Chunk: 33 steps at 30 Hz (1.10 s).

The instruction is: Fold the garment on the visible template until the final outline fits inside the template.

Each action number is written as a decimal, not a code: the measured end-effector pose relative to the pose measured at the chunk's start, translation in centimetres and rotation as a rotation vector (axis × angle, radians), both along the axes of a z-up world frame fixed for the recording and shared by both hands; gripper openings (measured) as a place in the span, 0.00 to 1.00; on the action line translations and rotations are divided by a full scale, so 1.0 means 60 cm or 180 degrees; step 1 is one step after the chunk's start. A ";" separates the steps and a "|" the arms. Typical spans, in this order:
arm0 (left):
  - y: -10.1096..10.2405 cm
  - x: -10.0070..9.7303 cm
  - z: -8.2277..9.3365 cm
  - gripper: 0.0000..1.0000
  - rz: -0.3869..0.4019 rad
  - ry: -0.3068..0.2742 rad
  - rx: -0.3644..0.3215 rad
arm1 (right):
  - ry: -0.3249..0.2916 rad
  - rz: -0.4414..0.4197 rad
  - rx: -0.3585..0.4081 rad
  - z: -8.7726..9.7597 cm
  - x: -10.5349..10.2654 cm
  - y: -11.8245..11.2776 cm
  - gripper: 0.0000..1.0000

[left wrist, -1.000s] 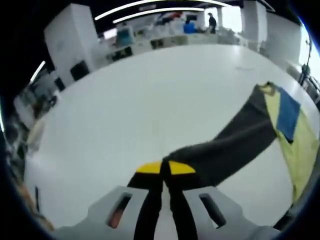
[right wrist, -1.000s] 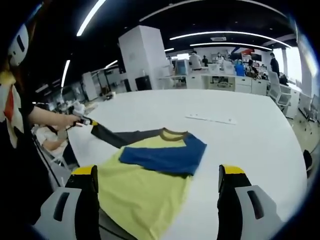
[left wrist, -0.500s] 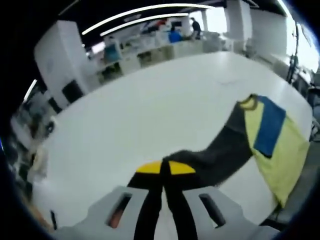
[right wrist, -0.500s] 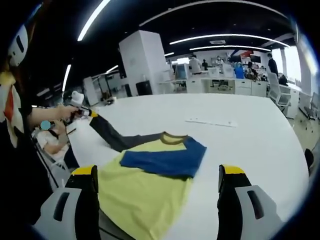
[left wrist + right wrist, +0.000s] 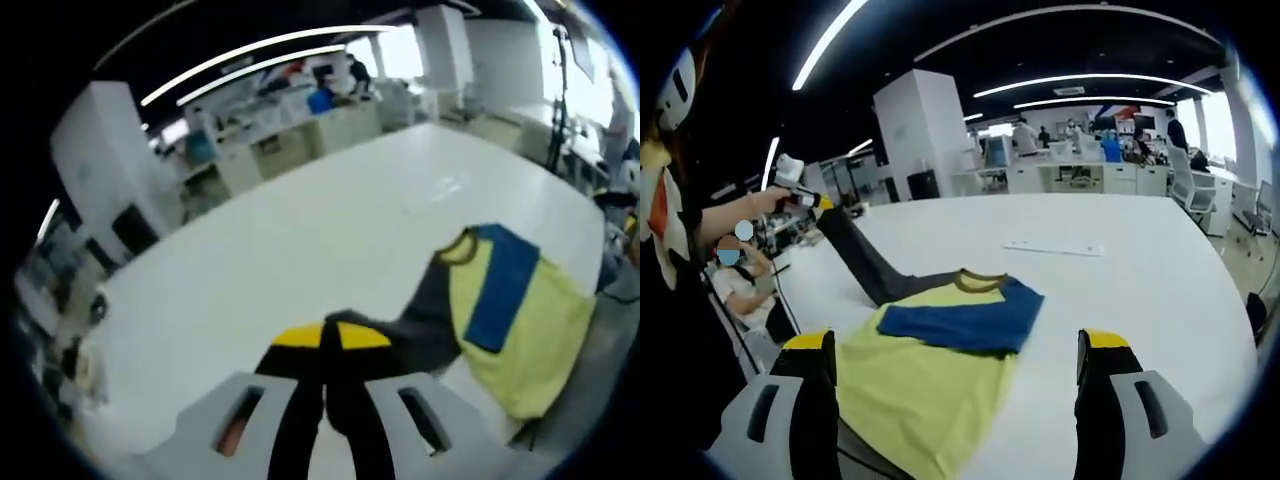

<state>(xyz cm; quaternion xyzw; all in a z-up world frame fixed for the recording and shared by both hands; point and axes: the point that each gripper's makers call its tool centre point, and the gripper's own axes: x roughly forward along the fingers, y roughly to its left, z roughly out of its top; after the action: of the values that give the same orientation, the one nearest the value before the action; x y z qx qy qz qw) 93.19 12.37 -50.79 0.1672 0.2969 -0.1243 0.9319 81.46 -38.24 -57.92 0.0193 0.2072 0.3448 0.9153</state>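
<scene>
A yellow shirt [image 5: 925,375] lies on the white table [image 5: 1120,280], its blue sleeve [image 5: 960,318] folded across the chest. In the left gripper view the same yellow shirt [image 5: 530,335] with the blue sleeve [image 5: 500,290] lies at the right. My left gripper [image 5: 326,340] is shut on the cuff of the dark grey sleeve [image 5: 425,315] and holds it raised off the table. The right gripper view shows that left gripper [image 5: 805,198] high at the left, the grey sleeve [image 5: 865,260] stretched up to it. My right gripper [image 5: 952,350] stands open near the shirt's hem, holding nothing.
A thin pale strip [image 5: 1055,247] lies on the table beyond the shirt. A person's arm [image 5: 725,225] reaches in at the left, and a seated person [image 5: 735,275] is behind the table edge. Desks and people fill the far background.
My left gripper has lifted the grey sleeve higher, away from the table, so the sleeve now slants up steeply. The right gripper has stayed open in place.
</scene>
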 end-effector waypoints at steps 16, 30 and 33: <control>-0.082 -0.024 0.066 0.00 -0.0259 -0.0101 0.0062 | -0.0078 -0.0039 0.0045 0.011 -0.013 -0.016 1.00; -0.190 -0.032 0.136 0.00 -0.0585 -0.0244 0.0071 | -0.0168 -0.0068 0.0112 0.019 -0.028 -0.030 1.00; -0.211 -0.031 0.126 0.00 -0.0642 -0.0211 0.0150 | -0.0174 -0.0079 0.0121 0.019 -0.033 -0.038 1.00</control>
<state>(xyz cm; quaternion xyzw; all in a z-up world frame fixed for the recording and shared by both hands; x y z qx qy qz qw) 91.34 -0.27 -43.21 0.2222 0.2504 -0.2049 0.9198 79.51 -40.51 -56.79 0.0298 0.1753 0.3376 0.9243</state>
